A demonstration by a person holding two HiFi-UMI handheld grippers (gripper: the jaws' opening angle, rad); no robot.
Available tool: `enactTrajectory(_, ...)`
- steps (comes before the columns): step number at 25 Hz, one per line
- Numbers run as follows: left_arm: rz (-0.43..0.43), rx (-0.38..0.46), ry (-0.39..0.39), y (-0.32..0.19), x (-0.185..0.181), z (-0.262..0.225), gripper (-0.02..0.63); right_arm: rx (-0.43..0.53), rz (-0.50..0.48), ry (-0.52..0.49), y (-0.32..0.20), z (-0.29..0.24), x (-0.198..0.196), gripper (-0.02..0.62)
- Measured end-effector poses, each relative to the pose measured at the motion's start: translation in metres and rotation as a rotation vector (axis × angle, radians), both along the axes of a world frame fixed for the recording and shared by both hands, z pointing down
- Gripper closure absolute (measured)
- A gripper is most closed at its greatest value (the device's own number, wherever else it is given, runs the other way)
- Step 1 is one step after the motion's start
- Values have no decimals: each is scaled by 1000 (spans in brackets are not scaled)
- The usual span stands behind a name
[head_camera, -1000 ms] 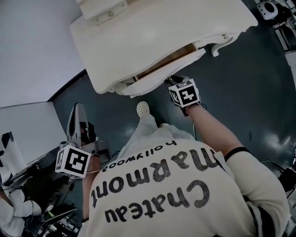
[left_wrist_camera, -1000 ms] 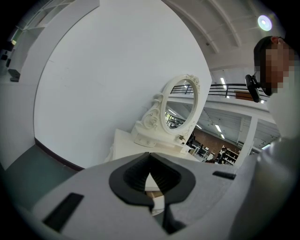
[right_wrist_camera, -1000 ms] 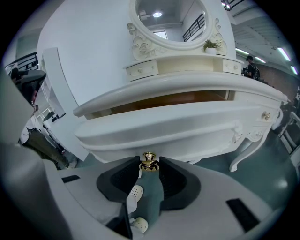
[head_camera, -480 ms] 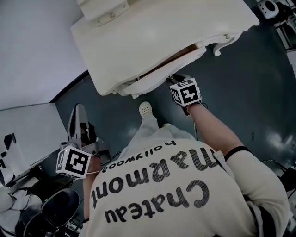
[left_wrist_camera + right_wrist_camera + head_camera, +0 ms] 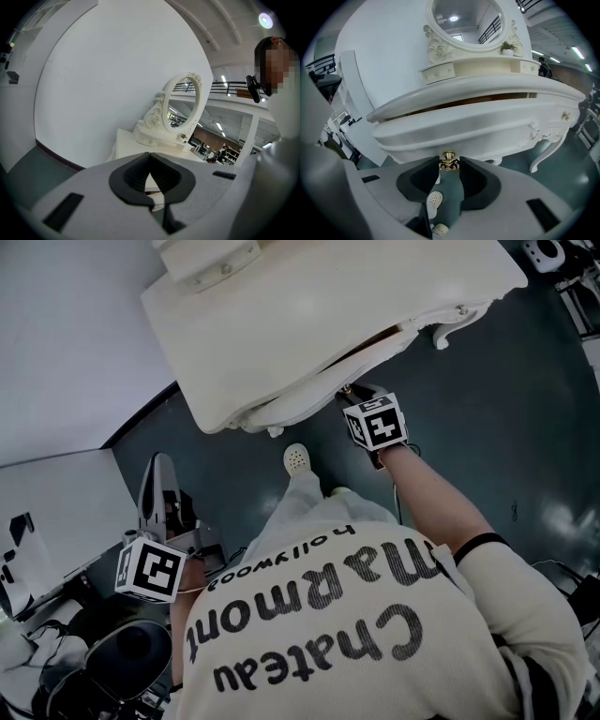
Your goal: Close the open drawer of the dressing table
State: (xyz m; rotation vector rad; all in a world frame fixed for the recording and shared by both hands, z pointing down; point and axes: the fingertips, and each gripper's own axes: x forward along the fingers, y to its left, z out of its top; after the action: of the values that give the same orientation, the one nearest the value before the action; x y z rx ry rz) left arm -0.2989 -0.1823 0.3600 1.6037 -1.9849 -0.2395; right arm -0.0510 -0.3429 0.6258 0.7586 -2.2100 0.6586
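Drawer (image 5: 478, 123) ajar, one gold knob (image 5: 448, 160) in right tool (image 5: 449, 167)

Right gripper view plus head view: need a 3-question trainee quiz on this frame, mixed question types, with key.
1. True or false: the drawer of the dressing table is fully shut.
2. Multiple choice: the right gripper has its fingers closed on which part? A) the gold knob B) a table leg C) the mirror frame
3. Short answer: which gripper holds nothing?

Key
1. False. A gap shows above the drawer front.
2. A
3. The left gripper. Its fingers are together on nothing, away from the table.
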Motion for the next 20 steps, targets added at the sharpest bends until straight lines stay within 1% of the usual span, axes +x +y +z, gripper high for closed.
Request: enactTrajectory(20,-38,-20,5,15,-15,10,598,71,43,2,-14,3,-11,440)
